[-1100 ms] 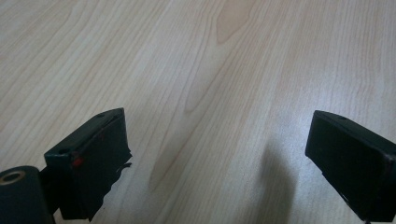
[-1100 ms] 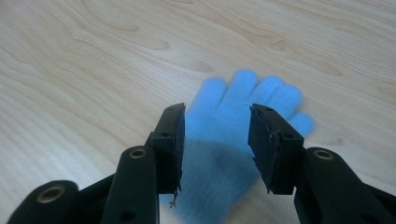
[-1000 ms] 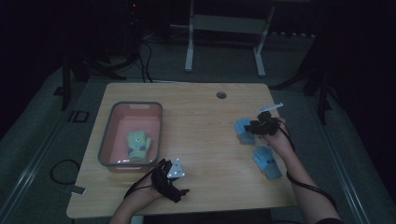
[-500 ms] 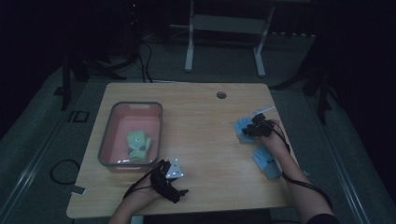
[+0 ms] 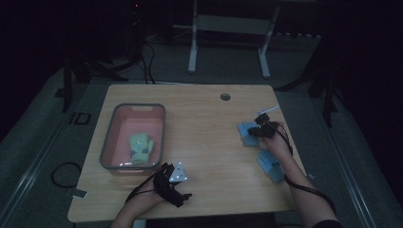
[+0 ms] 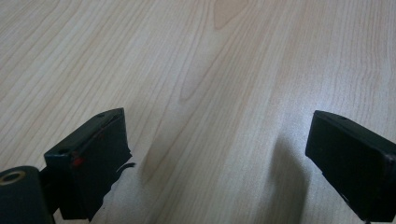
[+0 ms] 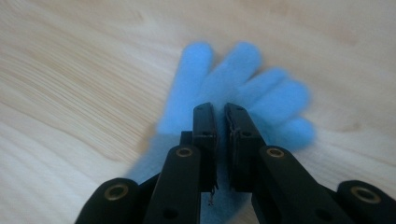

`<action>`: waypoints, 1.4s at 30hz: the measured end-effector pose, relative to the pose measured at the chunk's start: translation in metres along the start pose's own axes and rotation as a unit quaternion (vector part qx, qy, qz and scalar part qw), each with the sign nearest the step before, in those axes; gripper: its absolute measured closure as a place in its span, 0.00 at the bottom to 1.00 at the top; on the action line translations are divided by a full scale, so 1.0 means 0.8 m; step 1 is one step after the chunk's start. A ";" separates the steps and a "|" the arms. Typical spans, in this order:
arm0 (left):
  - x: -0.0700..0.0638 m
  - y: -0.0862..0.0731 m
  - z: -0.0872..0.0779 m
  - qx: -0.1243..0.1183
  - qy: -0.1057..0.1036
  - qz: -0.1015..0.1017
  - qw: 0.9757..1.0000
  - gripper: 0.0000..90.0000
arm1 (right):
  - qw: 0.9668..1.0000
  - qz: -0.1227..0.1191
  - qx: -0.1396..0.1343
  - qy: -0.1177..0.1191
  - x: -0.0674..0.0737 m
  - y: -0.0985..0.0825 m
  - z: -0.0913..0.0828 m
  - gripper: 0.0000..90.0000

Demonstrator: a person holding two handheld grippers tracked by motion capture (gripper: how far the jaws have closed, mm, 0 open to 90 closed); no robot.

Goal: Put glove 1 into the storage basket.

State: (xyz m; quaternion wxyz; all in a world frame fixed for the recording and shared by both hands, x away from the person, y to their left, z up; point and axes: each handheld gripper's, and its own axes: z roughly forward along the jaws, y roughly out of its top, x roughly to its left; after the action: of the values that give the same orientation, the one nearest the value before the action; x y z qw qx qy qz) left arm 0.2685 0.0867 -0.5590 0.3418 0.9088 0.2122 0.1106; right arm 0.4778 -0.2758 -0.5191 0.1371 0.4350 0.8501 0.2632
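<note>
Right gripper view, nearest first: the right hand-held gripper (image 7: 220,140) has its two black jaws drawn together on the cuff end of a light blue glove (image 7: 233,88); they have just been closing, and a pinch of the knit sits between the pads. The glove is a soft, fuzzy knit, lying flat on the pale wooden surface (image 7: 70,93) with its five fingers spread and pointing away from the jaws. Its edges are blurred. No brand, label or writing can be read on it.

From the high view, this glove (image 5: 246,133) lies near the right edge of the surface, with the gripper (image 5: 260,130) over its right side. A second light blue glove (image 5: 272,165) lies nearer, just beside the person's right forearm.

At the near edge, left of centre, the left hand-held gripper (image 5: 175,183) rests low over bare wood; in the left gripper view its jaws stand wide apart with nothing between them.

Farther left, a grey-rimmed pink bin (image 5: 138,108) holds a pale green glove (image 5: 141,148). No writing is legible on either.
</note>
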 end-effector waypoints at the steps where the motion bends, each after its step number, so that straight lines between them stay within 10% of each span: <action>1: 0.000 0.000 0.000 0.000 -0.002 -0.002 1.000 0.07 | 1.000 0.000 -0.007 0.001 0.004 0.002 -0.007 0.93; 25: -0.002 0.000 0.001 0.001 0.011 0.004 1.000 0.07 | 0.991 -0.029 -0.119 0.056 0.147 0.013 -0.130 0.93; 31: -0.003 0.002 0.000 -0.002 0.010 0.007 1.000 0.07 | 0.991 -0.020 -0.112 0.077 0.183 -0.002 -0.107 0.93; 42: -0.005 0.002 0.000 -0.009 0.009 0.005 1.000 0.07 | 0.998 -0.003 -0.059 0.038 0.209 -0.033 -0.046 0.93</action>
State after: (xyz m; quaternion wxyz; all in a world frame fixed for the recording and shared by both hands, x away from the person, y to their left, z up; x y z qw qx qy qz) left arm 0.2657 0.0838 -0.5579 0.3476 0.9057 0.2094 0.1223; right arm 0.3454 -0.1646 -0.5039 0.1305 0.4128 0.8394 0.3286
